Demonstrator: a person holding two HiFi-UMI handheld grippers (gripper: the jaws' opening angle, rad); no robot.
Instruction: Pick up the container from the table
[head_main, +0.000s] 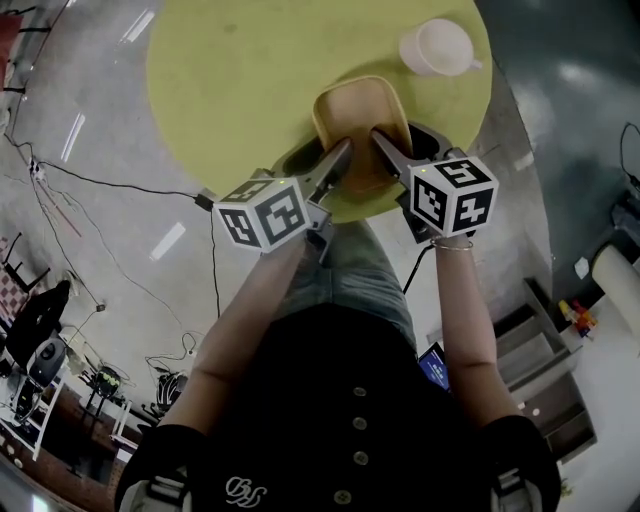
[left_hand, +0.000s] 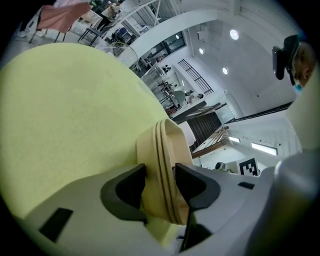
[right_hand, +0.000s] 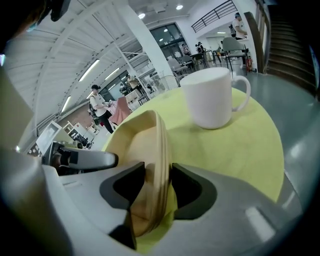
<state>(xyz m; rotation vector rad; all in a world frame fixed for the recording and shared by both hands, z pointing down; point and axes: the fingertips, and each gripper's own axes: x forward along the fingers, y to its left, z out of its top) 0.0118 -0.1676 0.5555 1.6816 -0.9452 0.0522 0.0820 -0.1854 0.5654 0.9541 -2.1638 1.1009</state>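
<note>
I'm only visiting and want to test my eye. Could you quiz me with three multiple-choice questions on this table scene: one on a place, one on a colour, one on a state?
1. Where does the white mug stand relative to the container?
A. inside it
B. beyond it on the table, apart from it
C. on the floor

2. What colour is the container?
A. tan
B. blue
C. black

3. What are the left gripper and right gripper doing?
A. both hang open in the air
B. only one touches anything
C. each is clamped on the container's rim

Answers: B, bare tabletop shows between them; A, it is tan in every view; C, each gripper view shows the rim pinched between its jaws.
</note>
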